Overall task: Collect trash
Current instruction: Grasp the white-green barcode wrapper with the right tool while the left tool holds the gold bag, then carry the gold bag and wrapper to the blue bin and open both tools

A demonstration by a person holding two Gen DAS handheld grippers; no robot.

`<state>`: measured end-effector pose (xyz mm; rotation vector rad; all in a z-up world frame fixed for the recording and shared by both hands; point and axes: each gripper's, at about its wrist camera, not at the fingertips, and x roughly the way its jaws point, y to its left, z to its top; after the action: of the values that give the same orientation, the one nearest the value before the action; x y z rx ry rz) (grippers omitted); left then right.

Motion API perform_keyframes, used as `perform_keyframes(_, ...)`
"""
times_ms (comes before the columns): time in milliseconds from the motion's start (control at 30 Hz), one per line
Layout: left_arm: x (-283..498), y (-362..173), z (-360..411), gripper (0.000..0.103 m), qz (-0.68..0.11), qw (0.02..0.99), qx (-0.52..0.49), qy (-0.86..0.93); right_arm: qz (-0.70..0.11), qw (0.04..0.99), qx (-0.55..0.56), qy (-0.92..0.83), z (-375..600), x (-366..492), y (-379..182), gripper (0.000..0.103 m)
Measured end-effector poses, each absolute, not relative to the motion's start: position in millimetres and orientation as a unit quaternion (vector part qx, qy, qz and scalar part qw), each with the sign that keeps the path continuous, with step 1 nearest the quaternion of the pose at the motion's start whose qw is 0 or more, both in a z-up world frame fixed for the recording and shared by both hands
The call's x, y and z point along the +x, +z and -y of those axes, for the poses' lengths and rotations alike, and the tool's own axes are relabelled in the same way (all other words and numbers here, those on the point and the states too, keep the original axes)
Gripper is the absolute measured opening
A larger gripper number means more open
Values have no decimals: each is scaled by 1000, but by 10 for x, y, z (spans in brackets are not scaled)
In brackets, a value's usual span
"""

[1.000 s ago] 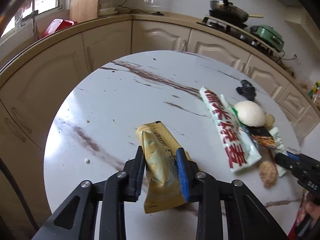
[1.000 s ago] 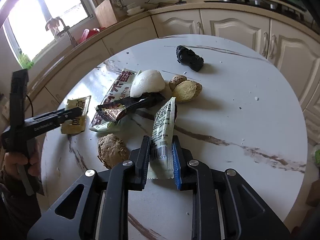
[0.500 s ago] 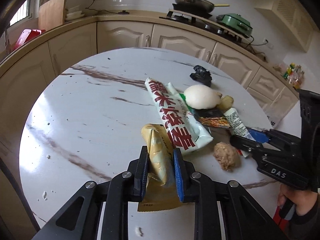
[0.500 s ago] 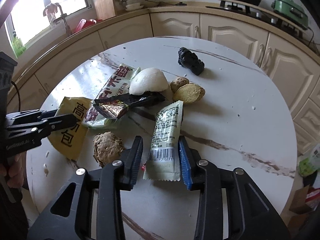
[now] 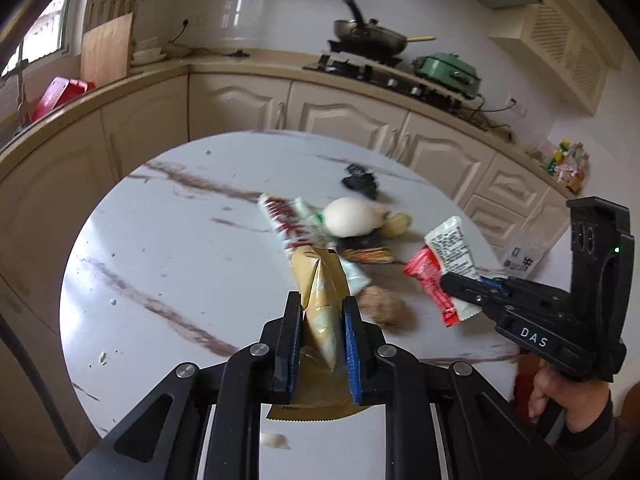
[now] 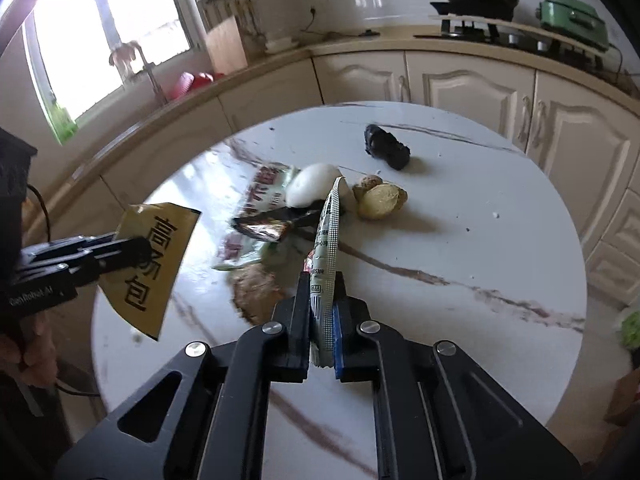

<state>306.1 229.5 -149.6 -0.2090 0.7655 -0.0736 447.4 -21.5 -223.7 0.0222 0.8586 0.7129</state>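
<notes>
My left gripper (image 5: 322,300) has the yellow wrapper (image 5: 320,276) pinched upright between its pads, off the round marble table (image 5: 180,260); its jaws are still closing. In the right wrist view the same yellow wrapper (image 6: 156,256) hangs from the left gripper (image 6: 128,246) at the left. My right gripper (image 6: 322,280) is shut on a white sachet (image 6: 328,224), lifted edge-on. The left wrist view shows the sachet (image 5: 450,242) with a red wrapper (image 5: 428,280) hanging beside it in the right gripper (image 5: 450,282).
On the table lie a long red-and-white wrapper (image 5: 288,228), a white round lump (image 5: 352,216), a dark foil wrapper (image 6: 264,230), a brown lump (image 5: 384,308), two tan pieces (image 6: 382,200) and a black crumpled thing (image 6: 386,148). Cabinets and a stove (image 5: 380,68) stand behind.
Both grippers have risen, taking the yellow wrapper and the white sachet off the table. The right jaws widened around the sachet, then clamped it. The left jaws tightened on the yellow wrapper.
</notes>
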Motion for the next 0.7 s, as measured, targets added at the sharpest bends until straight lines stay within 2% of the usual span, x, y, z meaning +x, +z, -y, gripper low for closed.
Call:
perform_keyframes(300,2903,-1153,-1492,15,-350,931,-69,-83,-377,862,65,332,893,4218,-1938,8)
perform_keyframes(700,3152,-1104,-252,15,-379,915,-28,-137,-374,865,149,300,1946,4124,-2087,8)
